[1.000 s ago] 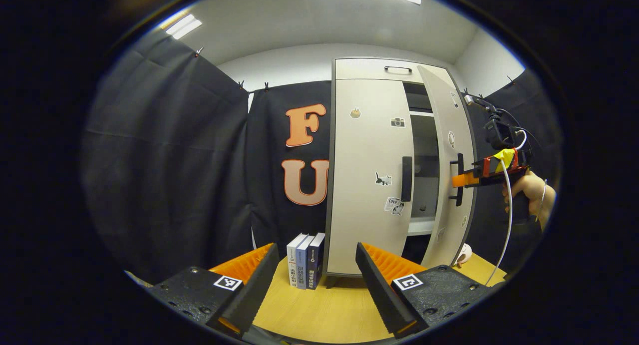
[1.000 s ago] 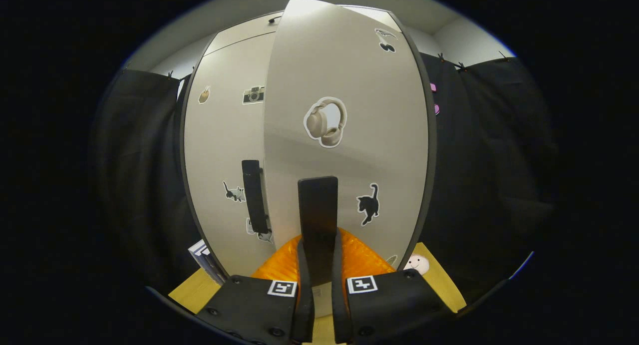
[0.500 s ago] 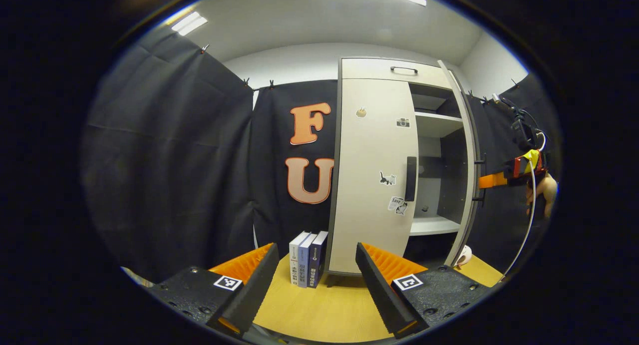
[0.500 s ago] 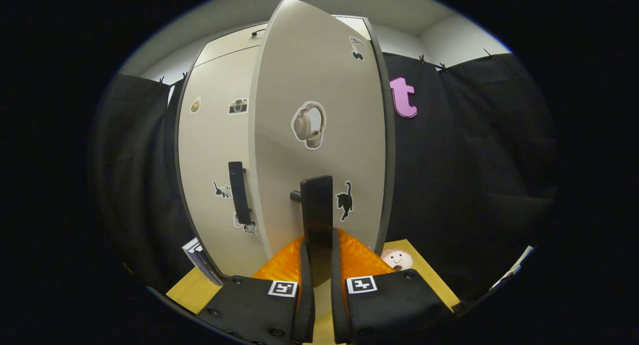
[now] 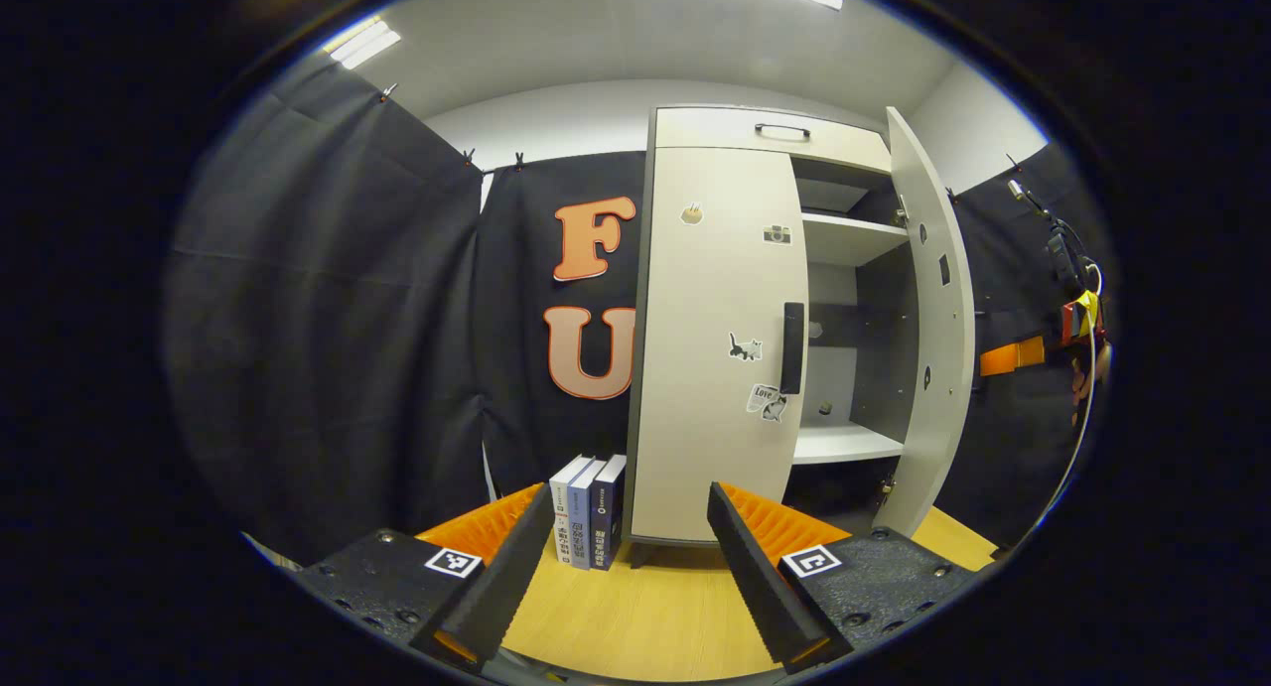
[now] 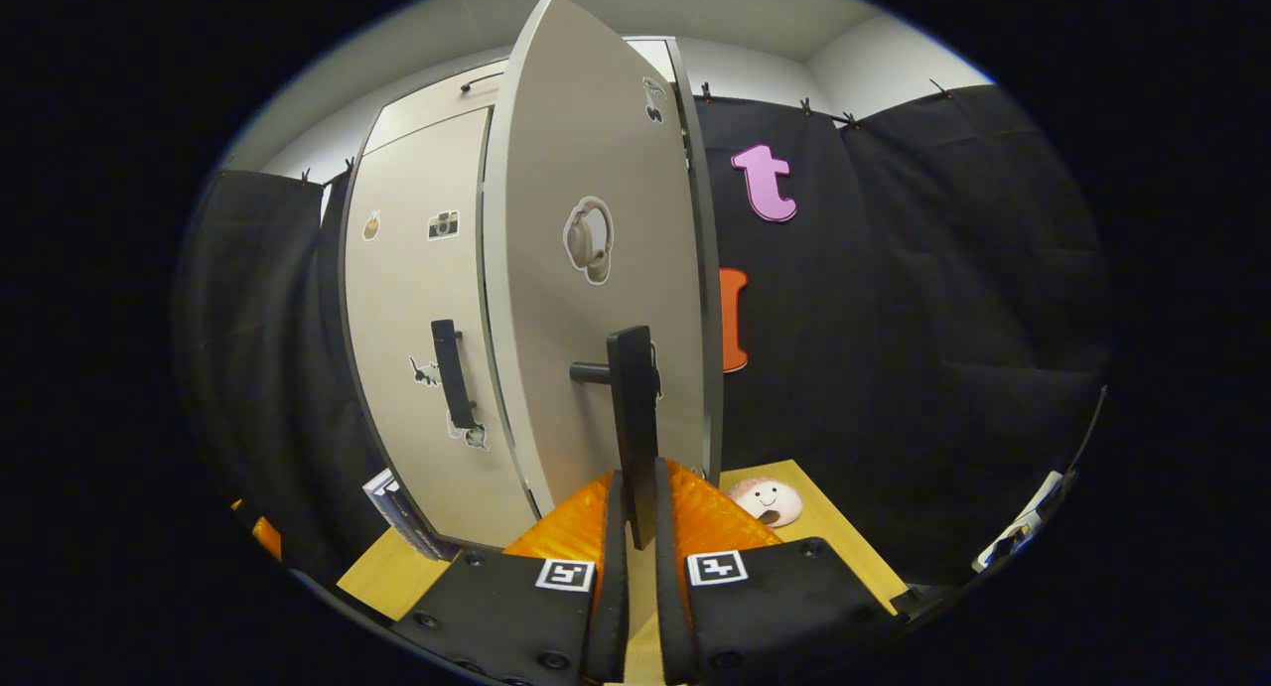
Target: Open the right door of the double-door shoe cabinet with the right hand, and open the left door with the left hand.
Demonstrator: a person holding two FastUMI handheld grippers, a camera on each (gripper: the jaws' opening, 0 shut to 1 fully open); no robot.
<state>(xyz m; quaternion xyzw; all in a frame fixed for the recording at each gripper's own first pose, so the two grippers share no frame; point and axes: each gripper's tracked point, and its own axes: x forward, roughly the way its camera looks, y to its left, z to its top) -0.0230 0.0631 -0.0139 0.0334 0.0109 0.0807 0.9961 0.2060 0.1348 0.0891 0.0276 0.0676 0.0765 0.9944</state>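
We see the shoe cabinet (image 5: 730, 348) standing on the wooden worktop (image 5: 645, 617), toward its back edge, against the black cloth wall. Its right door (image 5: 928, 329) is swung wide, so that in the left gripper view we look at its inner face and at the shelves (image 5: 844, 443) inside. The left door (image 5: 710, 348) is flat against the cabinet front, with its dark upright handle (image 5: 791, 348) near its inner edge and a few small stickers on its face.

Our right gripper (image 6: 635, 527) has its jaws pressed on the right door's handle (image 6: 634, 408), pinching the lower end of the black bar from both sides; the door's outer face, with a headphone sticker (image 6: 588, 241), rises just beyond it. In the left gripper view the same gripper shows far off, past the open door's edge.

Our left gripper (image 5: 626, 557) hangs well short of the cabinet with its jaws spread wide, holding nothing. Between its fingers we see three books (image 5: 588, 512) standing upright on the worktop, just beside the cabinet's left bottom corner.

A small round toy with a smiling face (image 6: 763, 500) lies on the worktop near the foot of the open door.
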